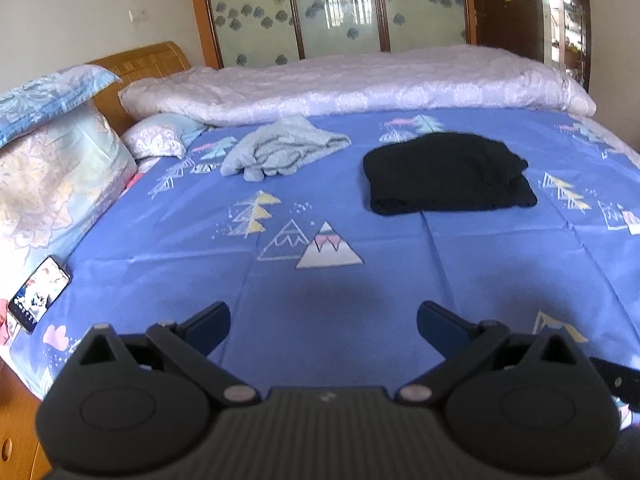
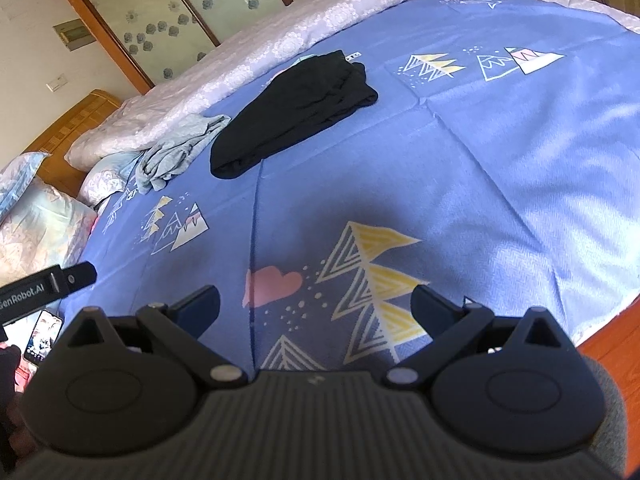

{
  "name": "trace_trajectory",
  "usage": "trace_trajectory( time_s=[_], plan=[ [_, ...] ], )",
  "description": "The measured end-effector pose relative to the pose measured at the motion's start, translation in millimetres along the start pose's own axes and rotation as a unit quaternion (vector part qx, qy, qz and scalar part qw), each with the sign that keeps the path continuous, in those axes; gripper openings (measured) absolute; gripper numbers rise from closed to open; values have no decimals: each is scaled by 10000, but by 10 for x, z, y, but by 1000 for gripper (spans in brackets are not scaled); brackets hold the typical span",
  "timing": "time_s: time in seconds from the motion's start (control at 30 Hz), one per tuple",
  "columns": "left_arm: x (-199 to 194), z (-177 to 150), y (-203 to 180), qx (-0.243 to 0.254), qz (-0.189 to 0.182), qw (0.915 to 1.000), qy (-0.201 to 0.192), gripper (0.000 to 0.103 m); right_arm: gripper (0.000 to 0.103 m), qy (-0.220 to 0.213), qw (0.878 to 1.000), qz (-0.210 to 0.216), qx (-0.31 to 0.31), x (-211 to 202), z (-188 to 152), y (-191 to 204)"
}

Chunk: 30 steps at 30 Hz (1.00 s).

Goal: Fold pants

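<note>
Black pants [image 1: 448, 172] lie folded into a compact bundle on the blue patterned bedsheet [image 1: 320, 292], far ahead and right of centre; they also show in the right wrist view [image 2: 296, 116]. A crumpled light grey garment [image 1: 280, 148] lies to their left, also seen in the right wrist view [image 2: 176, 152]. My left gripper [image 1: 323, 326] is open and empty, low over the near part of the sheet. My right gripper [image 2: 315, 308] is open and empty, above the sheet [image 2: 480, 160] near the bed's edge. Both grippers are well short of the clothes.
A rolled pale quilt [image 1: 360, 84] runs along the far side of the bed. Pillows [image 1: 52, 176] are stacked at the left by the wooden headboard [image 1: 144, 64]. A phone [image 1: 40, 292] lies at the left edge. Glass wardrobe doors [image 1: 336, 4] stand behind.
</note>
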<state>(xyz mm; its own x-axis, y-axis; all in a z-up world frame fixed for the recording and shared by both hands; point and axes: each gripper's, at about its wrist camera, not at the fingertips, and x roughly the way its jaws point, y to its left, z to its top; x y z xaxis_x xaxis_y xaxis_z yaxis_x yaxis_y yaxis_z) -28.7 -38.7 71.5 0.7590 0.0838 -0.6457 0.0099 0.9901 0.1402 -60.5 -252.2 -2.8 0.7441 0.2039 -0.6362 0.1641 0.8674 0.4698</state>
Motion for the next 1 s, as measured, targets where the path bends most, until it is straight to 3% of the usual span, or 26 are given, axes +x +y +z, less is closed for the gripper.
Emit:
trace_trajectory(
  time_s=[0.4,1.0],
  plan=[
    [35,-34,-11,-75,-198,9995,243,103,103,7,10000,-27,60,6,-8,-26],
    [-9,-52,-89,126,-428,9989,164,103,103,81,9998,-61,179,35,-22,-85]
  ],
)
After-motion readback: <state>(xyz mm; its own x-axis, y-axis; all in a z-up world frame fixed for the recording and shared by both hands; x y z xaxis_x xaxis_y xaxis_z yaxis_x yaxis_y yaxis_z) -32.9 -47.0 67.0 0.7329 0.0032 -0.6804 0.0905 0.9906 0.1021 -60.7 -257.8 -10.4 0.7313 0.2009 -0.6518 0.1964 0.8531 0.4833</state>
